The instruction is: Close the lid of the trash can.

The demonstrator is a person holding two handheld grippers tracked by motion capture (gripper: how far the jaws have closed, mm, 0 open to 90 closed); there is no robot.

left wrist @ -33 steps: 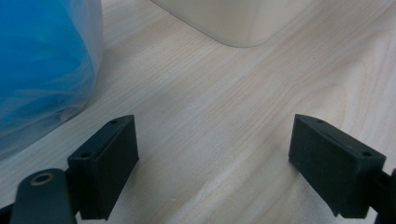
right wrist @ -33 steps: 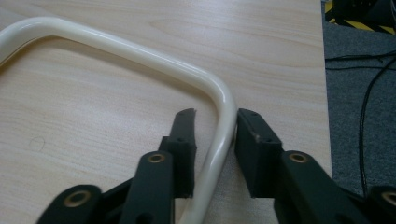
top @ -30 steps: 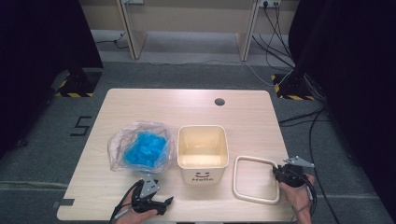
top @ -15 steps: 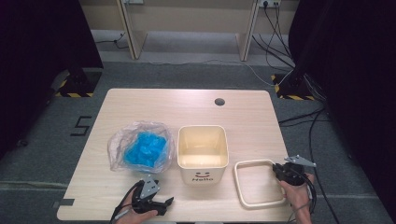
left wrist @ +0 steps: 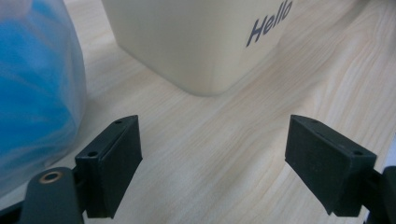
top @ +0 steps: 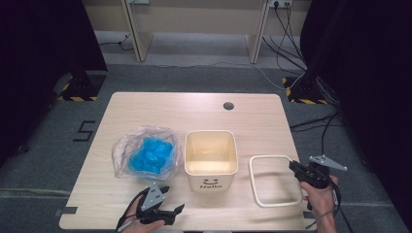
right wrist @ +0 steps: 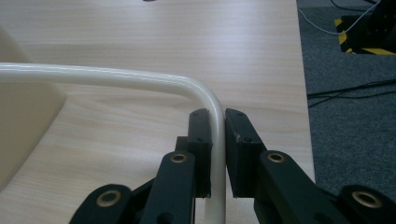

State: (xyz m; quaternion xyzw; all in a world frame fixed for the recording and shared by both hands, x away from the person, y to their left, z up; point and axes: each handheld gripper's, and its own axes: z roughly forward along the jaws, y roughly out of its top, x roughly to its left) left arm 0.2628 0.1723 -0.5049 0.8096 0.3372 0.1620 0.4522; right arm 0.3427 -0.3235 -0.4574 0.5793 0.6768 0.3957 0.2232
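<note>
**Ring frame in the right jaws, bin waiting beside it**

Dark curtains and grey carpet surround the pale wooden tabletop (top: 145,111), and everything I am working with sits toward its near edge. I have the right gripper (right wrist: 218,140) clamped on the white ring frame (top: 272,180), its jaws pressed against the tube just past a rounded corner; in the high view that grip sits on the frame's far right corner, close to the tabletop's right edge. The frame looks tilted rather than flat, though I can't say how much of it is off the wood.

As I read it, the frame belongs on the cream bin (top: 211,158), which stands in the middle near the front edge with "Hello" printed on its side. To do this well I would lift by that corner slowly, keep the frame level so the free side doesn't drag, and square it over the bin's rim before lowering.

My left gripper (top: 158,209) rests near the front edge with its jaws wide apart and nothing between them, pointing at the bin's lower corner.

Left of the bin, just beside it, lies a clear bag of blue material (top: 146,153). It could snag if I nudge the bin sideways.
</note>
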